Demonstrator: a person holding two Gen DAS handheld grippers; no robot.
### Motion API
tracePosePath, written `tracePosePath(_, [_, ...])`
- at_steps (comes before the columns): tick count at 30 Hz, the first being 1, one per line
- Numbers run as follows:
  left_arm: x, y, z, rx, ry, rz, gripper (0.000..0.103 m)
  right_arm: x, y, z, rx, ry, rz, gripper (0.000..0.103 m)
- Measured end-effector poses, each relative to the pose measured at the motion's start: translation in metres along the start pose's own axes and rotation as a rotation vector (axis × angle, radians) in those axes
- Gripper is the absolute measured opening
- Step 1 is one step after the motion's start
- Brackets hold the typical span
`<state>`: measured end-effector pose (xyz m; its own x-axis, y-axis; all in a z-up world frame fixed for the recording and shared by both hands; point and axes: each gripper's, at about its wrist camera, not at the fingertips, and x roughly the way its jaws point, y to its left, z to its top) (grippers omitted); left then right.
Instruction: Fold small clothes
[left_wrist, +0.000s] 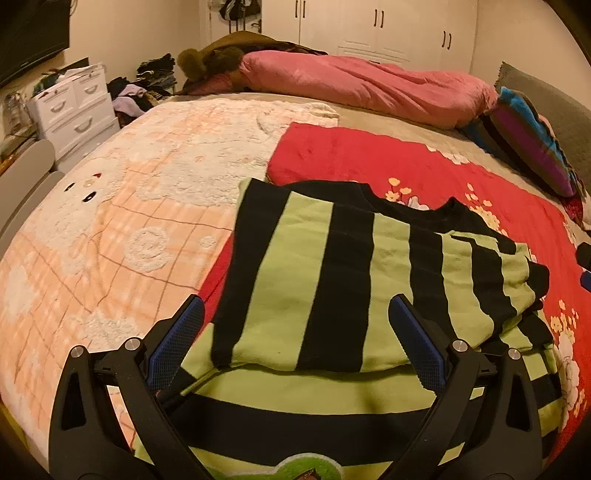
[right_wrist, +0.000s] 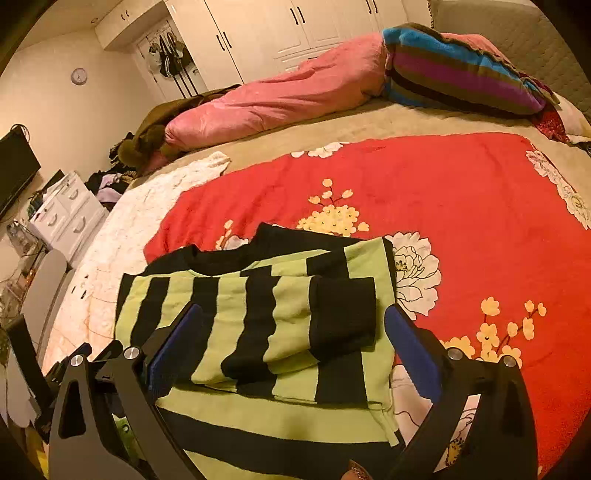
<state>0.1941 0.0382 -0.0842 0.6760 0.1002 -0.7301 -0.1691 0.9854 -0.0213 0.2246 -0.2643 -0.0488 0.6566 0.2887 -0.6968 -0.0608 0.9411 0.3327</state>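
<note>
A green and black striped sweater (left_wrist: 332, 280) lies on the bed, its sleeves folded in over the body. It also shows in the right wrist view (right_wrist: 258, 332), with a black cuff (right_wrist: 343, 314) lying on top. My left gripper (left_wrist: 295, 325) is open and empty just above the sweater's near left part. My right gripper (right_wrist: 291, 332) is open and empty above the sweater's near right part. The left gripper's body (right_wrist: 66, 362) shows at the left edge of the right wrist view.
The sweater rests on a red floral blanket (right_wrist: 424, 184) beside a peach and white fleece blanket (left_wrist: 129, 221). A pink duvet (left_wrist: 369, 81) and a striped pillow (right_wrist: 461, 74) lie at the far side. White drawers (left_wrist: 74, 107) stand off the bed's left.
</note>
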Motion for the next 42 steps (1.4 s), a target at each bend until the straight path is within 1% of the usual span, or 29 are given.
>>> tracePosePath(7, [-0.013,0.007,0.0,-0.03,-0.04,0.029,0.094,-0.014,0.003,0.0,-0.005,-0.017,0.004,0.098])
tracePosePath(15, [-0.033,0.005,0.0,-0.028,-0.08,0.058,0.094,-0.029,0.005,-0.001,-0.014,-0.029,0.02,0.098])
tracePosePath(20, [-0.048,0.008,0.002,-0.053,-0.1,0.051,0.094,-0.043,0.005,-0.004,-0.023,-0.038,0.033,0.098])
tracePosePath(31, [-0.079,0.011,-0.006,-0.036,-0.101,0.083,0.094,-0.067,0.007,-0.009,-0.031,-0.05,0.061,0.098])
tracePosePath(42, [-0.1,0.011,-0.018,0.008,-0.09,0.118,0.094,-0.091,0.014,-0.015,-0.054,-0.051,0.077,0.098])
